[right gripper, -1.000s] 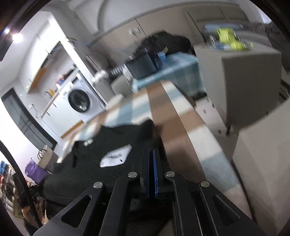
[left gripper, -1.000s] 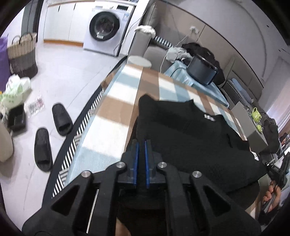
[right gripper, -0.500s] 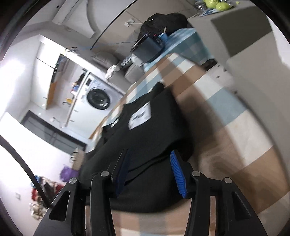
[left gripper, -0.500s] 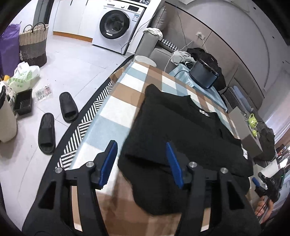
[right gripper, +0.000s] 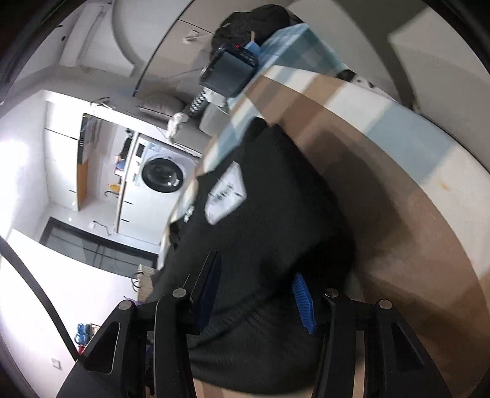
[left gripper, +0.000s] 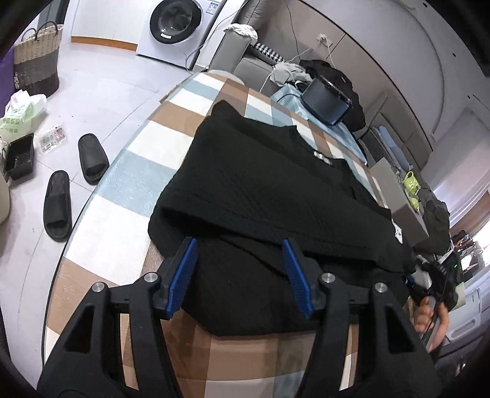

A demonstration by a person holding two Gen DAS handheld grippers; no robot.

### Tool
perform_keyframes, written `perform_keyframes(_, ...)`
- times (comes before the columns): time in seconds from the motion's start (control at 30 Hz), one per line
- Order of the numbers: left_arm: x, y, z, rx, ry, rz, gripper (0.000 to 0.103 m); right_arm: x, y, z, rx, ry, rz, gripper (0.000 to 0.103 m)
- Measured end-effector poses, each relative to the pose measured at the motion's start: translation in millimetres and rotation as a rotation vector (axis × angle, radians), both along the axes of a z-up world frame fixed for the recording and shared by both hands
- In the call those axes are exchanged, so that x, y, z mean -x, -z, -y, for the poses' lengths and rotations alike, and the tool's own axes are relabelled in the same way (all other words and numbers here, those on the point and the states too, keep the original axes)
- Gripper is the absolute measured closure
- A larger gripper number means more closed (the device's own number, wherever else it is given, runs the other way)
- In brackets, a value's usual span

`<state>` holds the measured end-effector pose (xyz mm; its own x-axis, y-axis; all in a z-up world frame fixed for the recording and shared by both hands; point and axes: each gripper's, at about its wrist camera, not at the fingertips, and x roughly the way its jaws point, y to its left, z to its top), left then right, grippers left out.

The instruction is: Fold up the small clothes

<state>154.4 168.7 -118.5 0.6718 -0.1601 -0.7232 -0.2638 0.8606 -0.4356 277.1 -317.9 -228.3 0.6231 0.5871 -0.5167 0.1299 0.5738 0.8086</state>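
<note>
A black knit garment (left gripper: 260,196) lies on the checked table (left gripper: 128,180), its near part folded over onto itself. My left gripper (left gripper: 240,275) is open and empty, hovering just above the garment's near edge. In the right wrist view the same garment (right gripper: 269,220) shows a white label patch (right gripper: 226,193). My right gripper (right gripper: 255,300) is open over the garment's other end, holding nothing. The right gripper and the hand on it also show at the far right of the left wrist view (left gripper: 435,287).
Two black slippers (left gripper: 73,183) lie on the floor left of the table. A woven basket (left gripper: 36,61) and a washing machine (left gripper: 180,27) stand farther back. A dark box (left gripper: 327,101) sits beyond the table. A grey box (left gripper: 398,199) with green cups is at the right.
Both grippers were shut on the garment a second ago. They have opened and let it go, and the folded part now rests on the table. Both have drawn back slightly.
</note>
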Motion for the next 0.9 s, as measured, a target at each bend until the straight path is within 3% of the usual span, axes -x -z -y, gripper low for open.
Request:
perform_keyframes(0.17, -7, 7, 0, 0.036, 0.019, -0.019, 0.046, -7, -24, -11, 0.035, -0.019, 0.107, 0.056)
perform_keyframes(0.37, -24, 25, -9, 0.132, 0.049, -0.059, 0.040, -5, -18, -14, 0.039, -0.036, 0.080, 0.056)
perform_keyframes(0.6, -52, 35, -32, 0.265, -0.060, -0.018, 0.040, 1, -8, -6, 0.038, -0.018, 0.056, 0.056)
perform_keyframes(0.63, -54, 35, -35, 0.275, -0.075, -0.009, 0.042, 1, -9, -6, 0.039, -0.012, 0.052, 0.056)
perform_keyframes(0.7, -58, 32, -38, 0.284, -0.096, 0.028, 0.057, 1, -8, -3, 0.037, -0.007, 0.047, 0.056)
perform_keyframes(0.83, -69, 23, -42, 0.255, -0.107, 0.055, 0.099, -6, -6, -1, 0.009, 0.003, 0.041, 0.063)
perform_keyframes(0.9, -73, 14, -44, 0.241, -0.110, 0.081, 0.100, -12, -6, 1, -0.015, 0.012, 0.042, 0.074)
